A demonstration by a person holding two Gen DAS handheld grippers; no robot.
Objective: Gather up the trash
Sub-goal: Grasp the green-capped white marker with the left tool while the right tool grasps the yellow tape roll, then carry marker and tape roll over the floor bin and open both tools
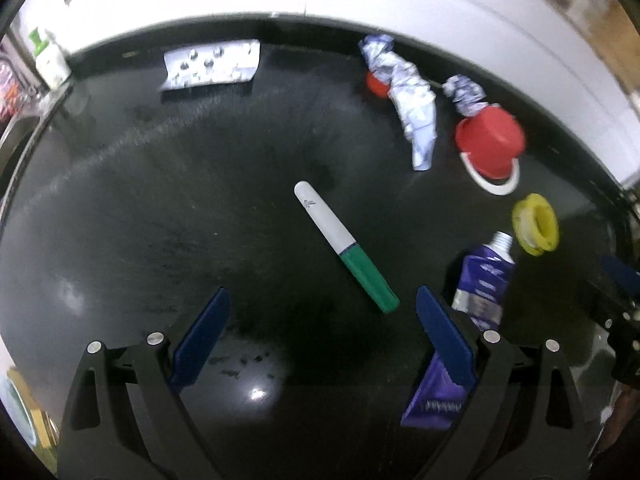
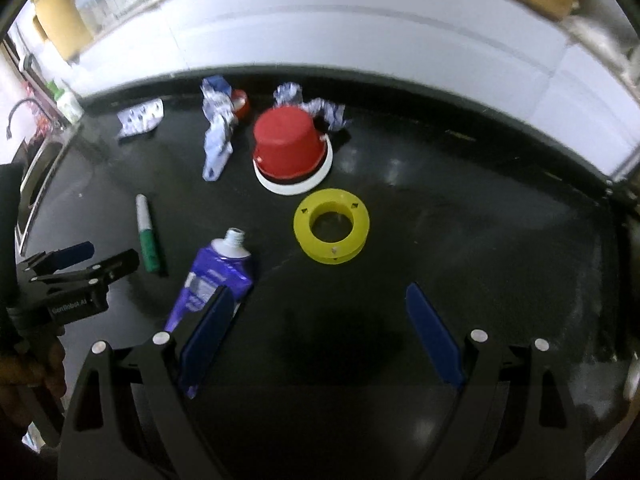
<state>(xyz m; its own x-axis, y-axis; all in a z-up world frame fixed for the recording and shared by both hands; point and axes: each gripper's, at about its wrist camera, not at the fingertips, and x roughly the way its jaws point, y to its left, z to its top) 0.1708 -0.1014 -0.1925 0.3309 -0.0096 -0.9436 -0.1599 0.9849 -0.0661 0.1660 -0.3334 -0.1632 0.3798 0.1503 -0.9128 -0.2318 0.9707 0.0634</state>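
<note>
Both hand-held grippers, left gripper (image 1: 322,300) and right gripper (image 2: 320,300), hang spread wide and empty over a black counter (image 1: 140,220), marker (image 1: 346,247) between the left's fingers, purple tube (image 2: 216,276) beside the right's.

A glossy black countertop (image 2: 460,240) carries it all. From the yellow spool (image 2: 331,226) in the right wrist view: red tub (image 2: 290,145) on a white ring at eleven o'clock, purple tube (image 2: 218,276) at eight, green-capped marker (image 2: 146,234) at nine, crumpled wrapper (image 2: 216,136) at ten, blister pack (image 2: 141,118) beyond.
</note>
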